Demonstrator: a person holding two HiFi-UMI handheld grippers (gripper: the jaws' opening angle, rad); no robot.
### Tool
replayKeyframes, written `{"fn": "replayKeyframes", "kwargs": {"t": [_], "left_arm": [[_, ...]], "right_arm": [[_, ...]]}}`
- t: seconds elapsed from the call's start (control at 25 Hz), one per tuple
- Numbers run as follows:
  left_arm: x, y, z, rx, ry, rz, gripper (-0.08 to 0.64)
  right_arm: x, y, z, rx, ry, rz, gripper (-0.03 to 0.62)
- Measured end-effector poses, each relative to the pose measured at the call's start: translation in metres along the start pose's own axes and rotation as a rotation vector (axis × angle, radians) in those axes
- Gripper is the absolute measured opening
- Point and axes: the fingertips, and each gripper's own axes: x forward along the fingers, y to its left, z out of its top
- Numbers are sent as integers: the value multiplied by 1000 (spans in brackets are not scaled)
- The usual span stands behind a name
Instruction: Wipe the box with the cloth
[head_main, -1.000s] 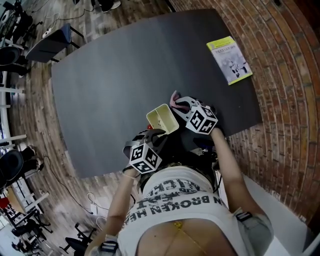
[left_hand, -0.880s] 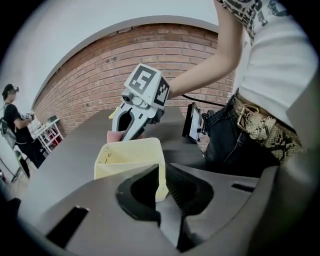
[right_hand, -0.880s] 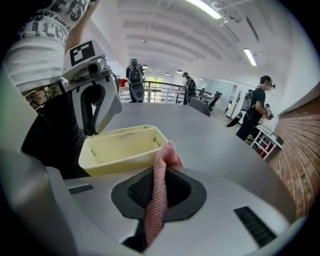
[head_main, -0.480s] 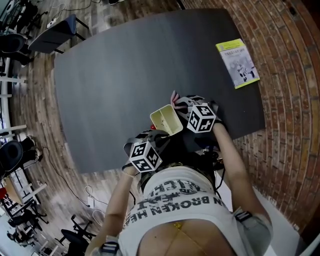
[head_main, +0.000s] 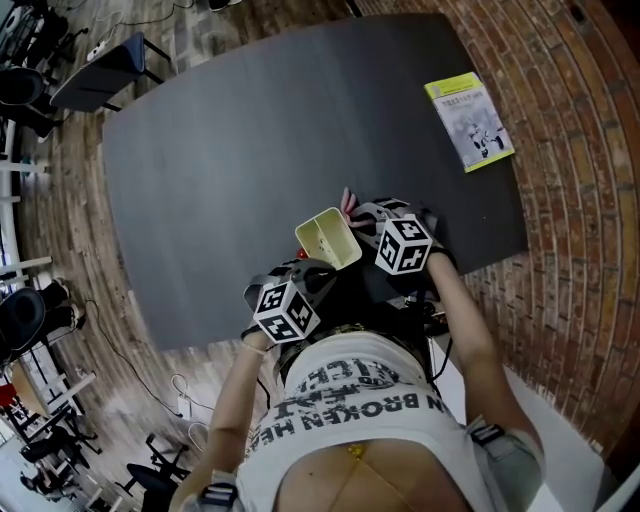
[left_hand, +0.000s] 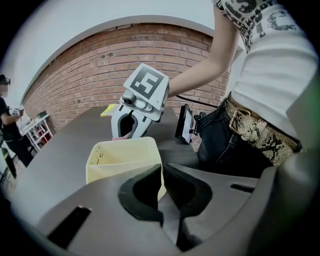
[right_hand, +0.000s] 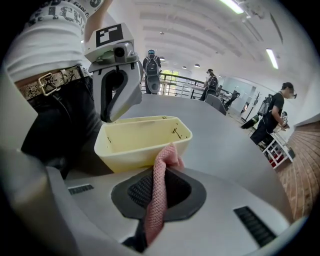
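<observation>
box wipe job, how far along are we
Done: both pickups. The left gripper is shut on one wall of the yellow box, the right gripper on the pink cloth. In hand: the cloth's tip sits at the box's outer wall, near the rim. Left: probably most of the wiping, since dark specks show on the inner walls.

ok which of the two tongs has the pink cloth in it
The right tongs: the pink cloth is pinched between their jaws, beside the yellow box. The left tongs grip the box's wall instead.
</observation>
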Motion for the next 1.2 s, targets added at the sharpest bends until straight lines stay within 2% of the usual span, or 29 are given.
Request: {"fn": "replayKeyframes", "kwargs": {"t": [0.28, 0.64, 0.96, 1.08, 1.2], "left_arm": [[0, 0, 0, -17, -18, -3, 21], [0, -1, 0, -16, -24, -1, 21], [2, -2, 0, 1, -16, 14, 18], [2, -2, 0, -23, -20, 20, 17], [3, 0, 0, -79, -34, 43, 14]], "right_arm": [[-6, 17, -5, 53, -3, -14, 17], [-18, 40, -9, 121, -9, -63, 17], [-27, 56, -9, 154, -37, -72, 17], [-30, 59, -7, 159, -41, -73, 17], [-31, 58, -6, 169, -36, -91, 17]]}}
